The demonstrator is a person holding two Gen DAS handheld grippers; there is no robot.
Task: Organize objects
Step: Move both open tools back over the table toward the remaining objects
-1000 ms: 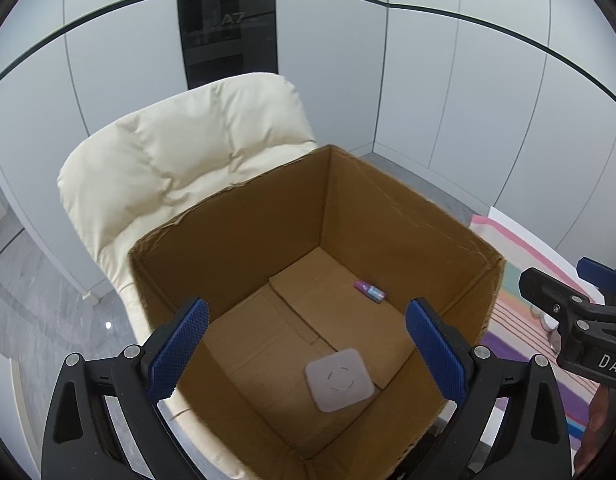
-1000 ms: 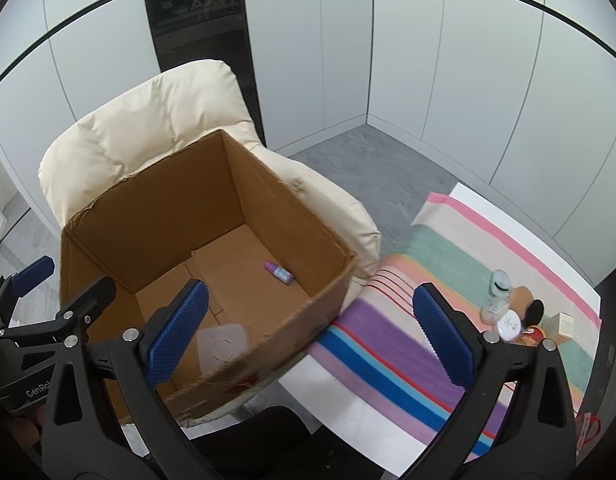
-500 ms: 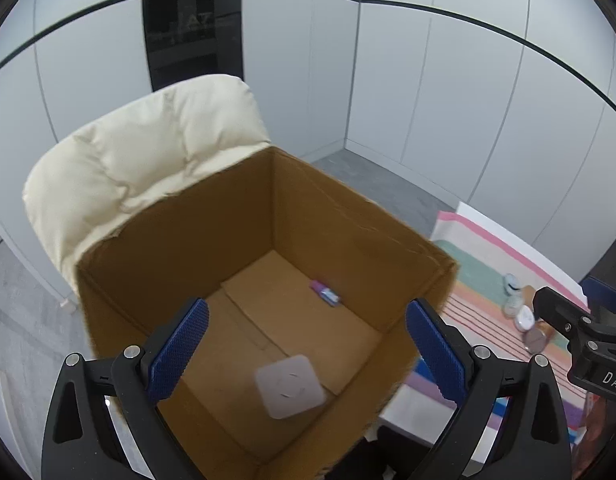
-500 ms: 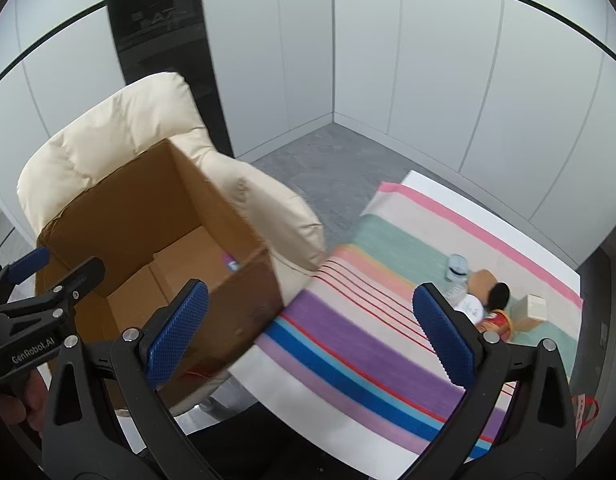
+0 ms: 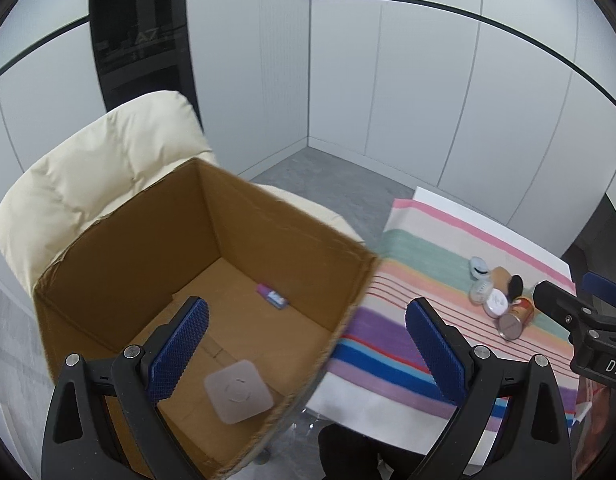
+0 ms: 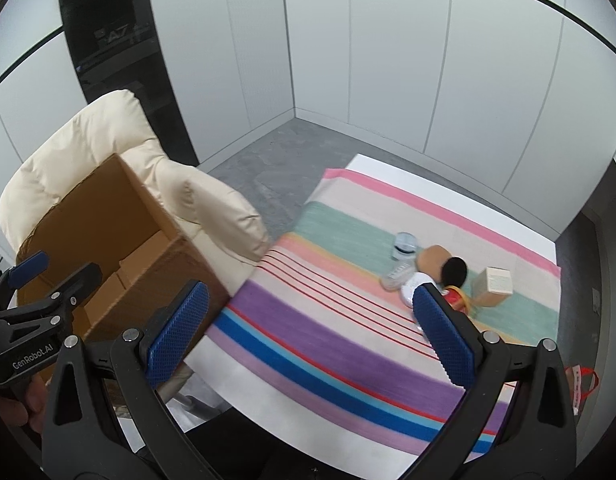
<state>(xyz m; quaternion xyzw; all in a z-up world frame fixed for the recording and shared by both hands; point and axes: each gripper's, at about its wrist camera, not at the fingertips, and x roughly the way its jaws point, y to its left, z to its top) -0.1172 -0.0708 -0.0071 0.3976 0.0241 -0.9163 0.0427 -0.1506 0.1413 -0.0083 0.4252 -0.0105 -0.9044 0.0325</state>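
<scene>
An open cardboard box (image 5: 268, 216) (image 6: 104, 204) rests on a cream padded chair (image 5: 92, 172) (image 6: 88, 148). On its floor lie a white square pad (image 5: 238, 391) and a small purple tube (image 5: 272, 297). My left gripper (image 5: 306, 352) hangs open and empty above the box's near right corner. My right gripper (image 6: 309, 340) is open and empty over the striped cloth (image 6: 347, 320) (image 5: 427, 280). On the cloth's far right sit a clear bottle (image 6: 403, 246), a tan and black item (image 6: 447, 266), a red can (image 5: 516, 317) and a small cream box (image 6: 495, 284).
The cloth covers a white table (image 6: 387, 164) to the right of the chair. Grey floor (image 6: 276, 152) and pale wall panels lie beyond, with a dark panel (image 5: 140, 40) behind the chair. A red strap (image 6: 585, 380) lies off the table's right edge.
Both grippers have swung to the right, away from the box. The striped cloth and the items on it have come into fuller view. Both stay open and empty.
</scene>
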